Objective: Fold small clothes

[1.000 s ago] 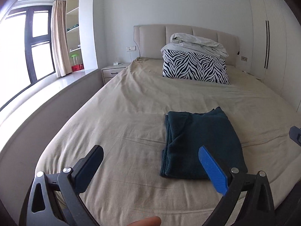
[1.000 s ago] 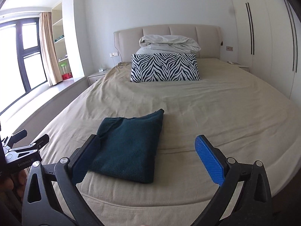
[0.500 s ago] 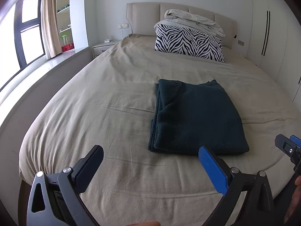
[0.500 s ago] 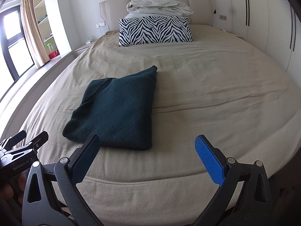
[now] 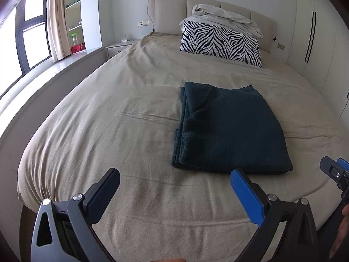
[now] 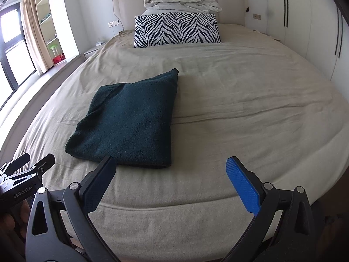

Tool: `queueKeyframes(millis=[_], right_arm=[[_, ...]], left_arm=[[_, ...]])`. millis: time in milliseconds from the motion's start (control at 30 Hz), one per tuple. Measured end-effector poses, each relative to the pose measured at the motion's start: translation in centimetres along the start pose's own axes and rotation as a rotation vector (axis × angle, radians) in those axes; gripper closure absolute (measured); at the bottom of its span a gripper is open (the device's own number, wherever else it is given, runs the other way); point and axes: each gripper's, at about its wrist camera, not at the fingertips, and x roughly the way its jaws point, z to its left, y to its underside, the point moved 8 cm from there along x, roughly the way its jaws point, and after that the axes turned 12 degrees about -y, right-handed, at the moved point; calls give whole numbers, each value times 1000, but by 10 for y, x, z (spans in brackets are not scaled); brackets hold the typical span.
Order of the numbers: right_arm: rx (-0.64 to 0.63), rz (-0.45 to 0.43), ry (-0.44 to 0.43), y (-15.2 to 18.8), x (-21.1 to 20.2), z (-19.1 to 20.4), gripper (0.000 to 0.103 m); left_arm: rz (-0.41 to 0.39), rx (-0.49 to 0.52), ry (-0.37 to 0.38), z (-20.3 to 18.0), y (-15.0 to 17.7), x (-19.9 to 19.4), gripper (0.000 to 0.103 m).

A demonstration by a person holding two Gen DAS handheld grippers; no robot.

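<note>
We see a dark teal garment (image 5: 231, 128) of fuzzy, fleece-like cloth lying folded into a thick, roughly square stack on the beige sheet of the bed (image 5: 122, 118), toward the near end and well short of the zebra-print pillow (image 5: 220, 43) at the far headboard. Its top face is smooth; along its left side the layered edges show, with one diagonal flap crossing the upper left corner. Both grippers hang off the near end of the bed and touch nothing. The left gripper (image 5: 174, 185) has its jaws spread wide and empty, the blue pad just in front of the garment's near right corner in that view. The right gripper (image 6: 172, 172) is spread just as wide and holds nothing — its dark pad overlaps the garment's near edge only in the picture. The left wrist view alone shows the stacked left-side folds, while the right wrist view (image 6: 128, 120) shows the clean right edge and pointed far corner. Each view catches the other gripper at its border: the right one at the right edge (image 5: 336, 172), the left one low on the left (image 6: 26, 168).
</note>
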Motion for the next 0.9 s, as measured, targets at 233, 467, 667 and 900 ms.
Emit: queueKeyframes(millis=[233, 467, 667, 900], right_arm=[[0, 15, 0, 1, 4, 0, 0], [-3, 24, 0, 2, 8, 0, 0], [-3, 28, 0, 4, 10, 3, 0], [0, 32, 2, 9, 12, 4, 0]], left_arm=[[14, -5, 3, 1, 2, 4, 0], [17, -4, 4, 0, 3, 5, 0], [30, 3, 9, -1, 6, 8, 0], [35, 8, 9, -2, 7, 10, 0]])
